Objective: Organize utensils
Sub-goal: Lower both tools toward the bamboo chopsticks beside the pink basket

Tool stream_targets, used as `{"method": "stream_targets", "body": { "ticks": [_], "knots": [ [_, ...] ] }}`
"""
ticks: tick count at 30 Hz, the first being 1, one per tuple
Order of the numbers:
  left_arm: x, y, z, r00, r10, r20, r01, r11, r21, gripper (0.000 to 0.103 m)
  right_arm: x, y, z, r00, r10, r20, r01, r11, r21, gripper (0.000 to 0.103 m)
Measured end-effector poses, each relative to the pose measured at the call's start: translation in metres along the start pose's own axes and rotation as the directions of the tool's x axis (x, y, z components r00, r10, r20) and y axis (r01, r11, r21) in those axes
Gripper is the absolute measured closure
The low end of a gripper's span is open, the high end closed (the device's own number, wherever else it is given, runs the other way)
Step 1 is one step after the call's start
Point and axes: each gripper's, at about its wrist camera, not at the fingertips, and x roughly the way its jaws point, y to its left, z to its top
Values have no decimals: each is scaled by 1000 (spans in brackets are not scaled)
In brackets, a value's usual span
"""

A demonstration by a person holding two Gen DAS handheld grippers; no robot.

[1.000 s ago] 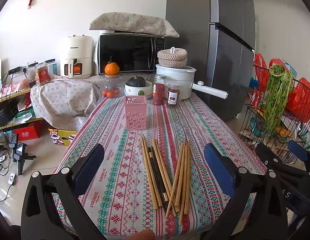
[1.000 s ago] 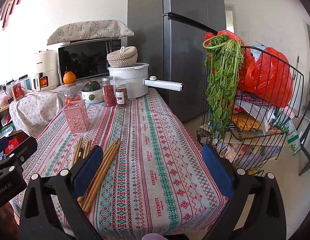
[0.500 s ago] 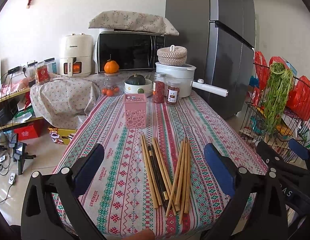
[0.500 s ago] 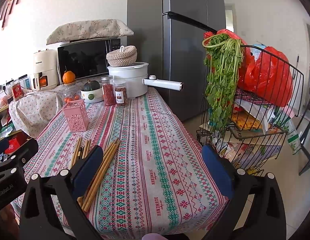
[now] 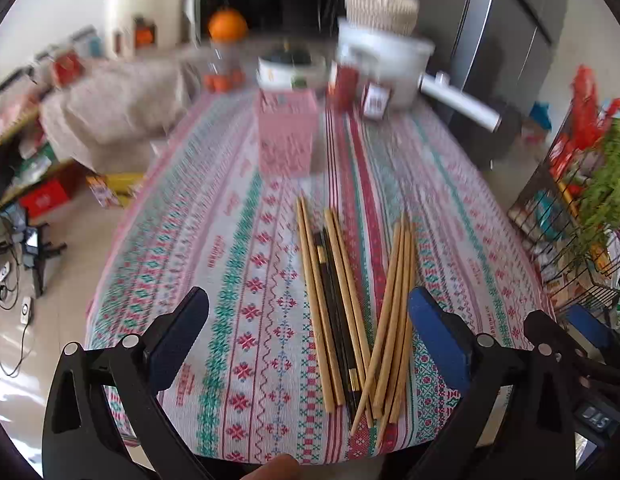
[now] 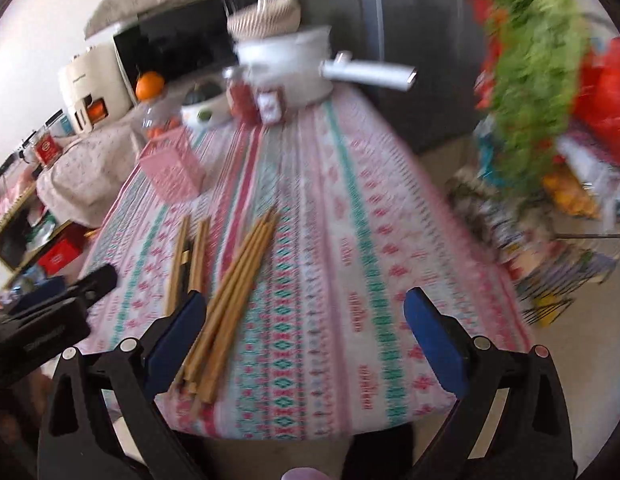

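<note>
Two loose bunches of chopsticks (image 5: 350,312) lie flat on the patterned tablecloth (image 5: 237,264), nearer the table's front edge than the pink holder (image 5: 285,136), which stands upright behind them toward the jars (image 5: 360,90) and white pot (image 5: 384,62). Left gripper (image 5: 310,332) hovers over the chopsticks, jaws wide, holding nothing. Right gripper (image 6: 305,334) also wide and empty, its left pad just beside the light-wood bunch (image 6: 233,292); background blurred.
</note>
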Motion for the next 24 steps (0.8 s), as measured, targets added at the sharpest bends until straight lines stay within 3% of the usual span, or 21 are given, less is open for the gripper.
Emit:
{"method": "stream_targets", "body": {
  "ticks": [3, 5, 7, 11, 14, 16, 20, 24],
  "knots": [
    [28, 6, 28, 991, -9, -134, 8, 1000, -5, 7, 24, -4, 26, 990, 87, -115, -79, 994, 79, 7],
    [40, 11, 43, 989, 7, -151, -10, 1000, -18, 7, 39, -6, 42, 978, 126, -166, -105, 986, 129, 7],
    [50, 14, 55, 984, 20, -179, -25, 999, -27, 7, 54, -6, 58, 970, 130, -204, -102, 985, 141, 7],
    [91, 27, 75, 956, 31, -293, -56, 995, -77, 7, 86, -8, 80, 955, 132, -264, -90, 982, 165, 7],
    [119, 33, 80, 940, 65, -336, -105, 989, -104, 10, 110, -15, 85, 936, 171, -308, -102, 969, 227, 7],
    [132, 36, 81, 931, 79, -357, -125, 986, -108, 18, 125, -18, 81, 924, 186, -335, -106, 964, 244, 7],
    [149, 41, 83, 917, 92, -389, -144, 984, -106, 19, 140, -18, 79, 894, 245, -376, -137, 947, 290, 7],
    [156, 42, 86, 913, 133, -387, -178, 980, -84, 23, 144, -19, 77, 892, 243, -382, -130, 945, 299, 7]
  ]
}}
